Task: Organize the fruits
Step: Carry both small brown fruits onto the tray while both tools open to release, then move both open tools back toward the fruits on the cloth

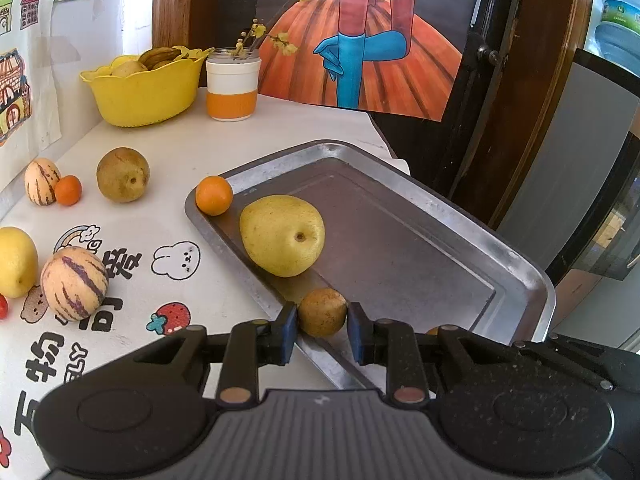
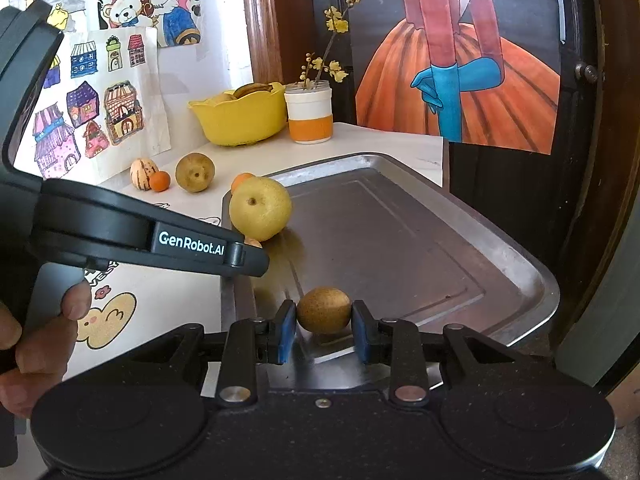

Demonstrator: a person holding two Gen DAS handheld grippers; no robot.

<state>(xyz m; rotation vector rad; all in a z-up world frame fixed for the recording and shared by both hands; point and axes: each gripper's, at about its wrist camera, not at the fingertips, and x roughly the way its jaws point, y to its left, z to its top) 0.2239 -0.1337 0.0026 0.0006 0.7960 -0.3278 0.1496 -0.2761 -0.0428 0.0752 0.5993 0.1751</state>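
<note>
1. Done so far: a yellow pear [image 1: 282, 234] lies in the steel tray [image 1: 520, 276], and a mandarin [image 1: 214, 195] sits at the tray's far left corner, just beside the pear.
2. In hand: the left gripper [image 1: 322, 328] has its blue pads closed on a russet fruit [image 1: 322, 310], held over the tray's near left rim. The right gripper [image 2: 324, 326] pinches a brown oval fruit [image 2: 324, 310] above the near part of the tray floor. Neither appears set down yet.
3. Left to do, by my judgement: several fruits wait on the tablecloth [image 1: 224, 148]: a brown pear [image 1: 123, 175], two striped melons [image 1: 42, 182] [image 1: 74, 282], a small orange [image 1: 68, 190] and a lemon-yellow fruit [image 1: 16, 262]. The task looks under halfway.
4. A yellow basket [image 1: 144, 96] at the back already holds fruit; I cannot tell whether it belongs to the sorting.
5. Only the left wrist view shows the near striped melon, the lemon-yellow fruit and the cloth's prints.
6. Only the right wrist view shows the left gripper from the side, a hand [image 2: 36, 344] on its handle, and the brown oval fruit; the russet fruit is hidden there.
</note>
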